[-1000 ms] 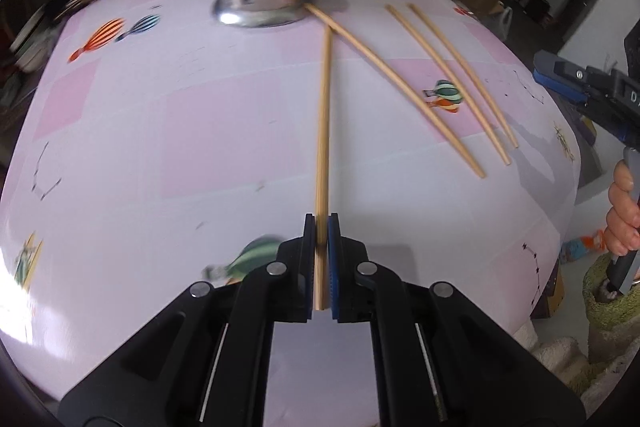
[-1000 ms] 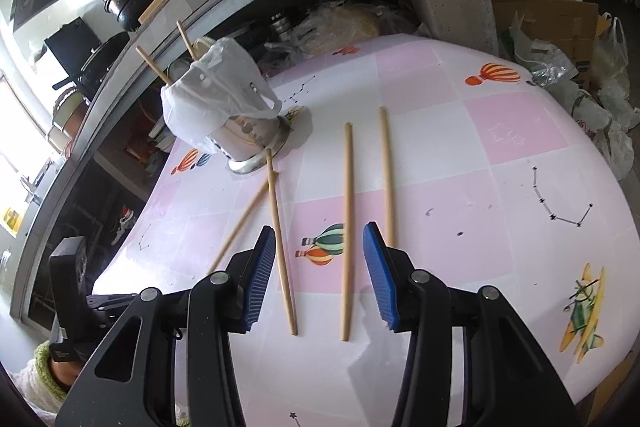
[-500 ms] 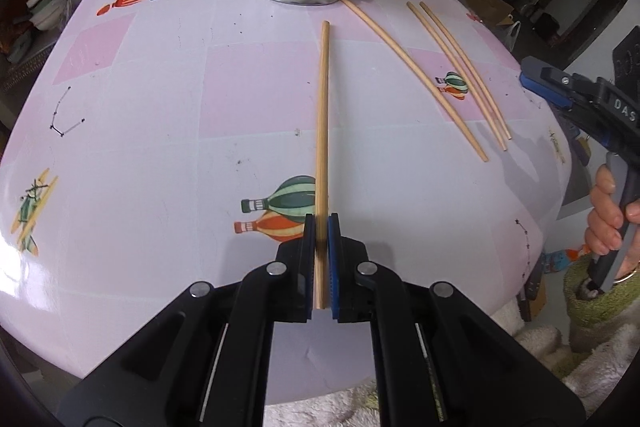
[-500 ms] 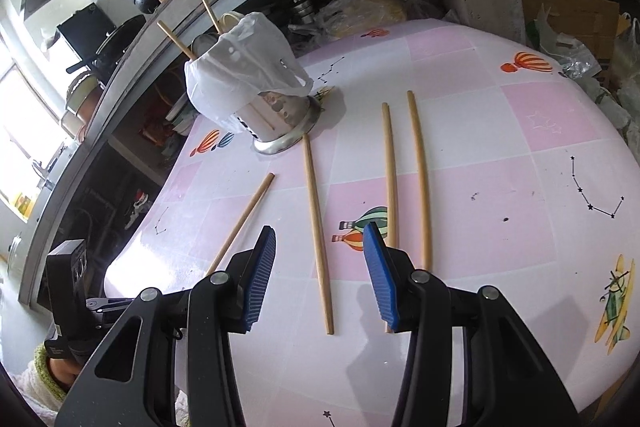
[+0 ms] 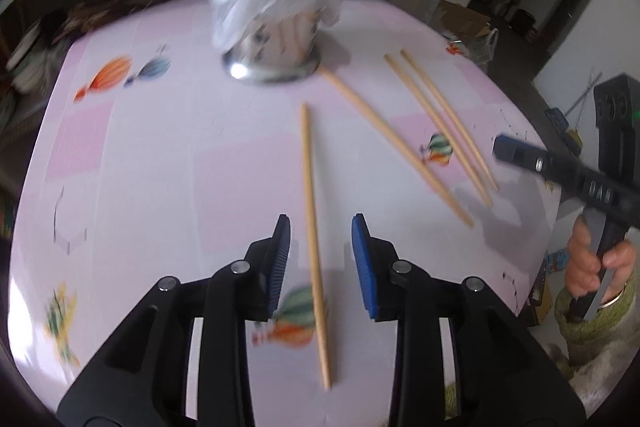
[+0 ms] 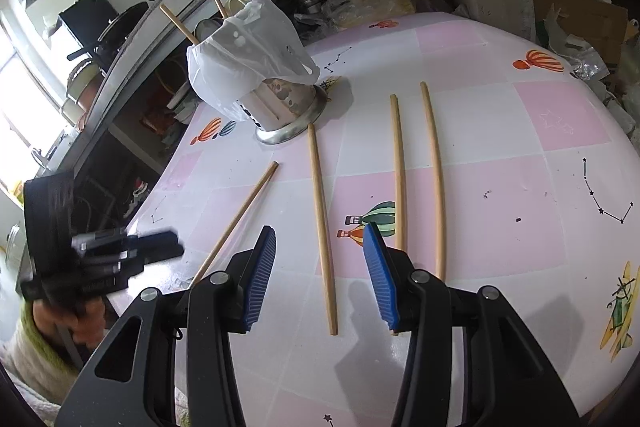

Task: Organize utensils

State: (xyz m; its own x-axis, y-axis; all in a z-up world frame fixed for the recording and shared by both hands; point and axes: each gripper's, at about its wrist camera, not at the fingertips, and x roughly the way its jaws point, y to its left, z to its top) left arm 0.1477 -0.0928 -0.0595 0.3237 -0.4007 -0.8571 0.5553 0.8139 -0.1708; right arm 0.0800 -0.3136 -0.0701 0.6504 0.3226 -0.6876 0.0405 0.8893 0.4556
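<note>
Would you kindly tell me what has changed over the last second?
The left gripper opened and let go of the long wooden chopstick, which now lies loose on the pink tablecloth. The right gripper stayed open over another chopstick; the bag-covered metal utensil holder stayed put.

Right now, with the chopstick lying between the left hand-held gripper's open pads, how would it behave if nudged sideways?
The chopstick looks thin and rounded, so it would probably roll on the smooth tablecloth. It seems straight and wooden, likely stiff and light.
</note>
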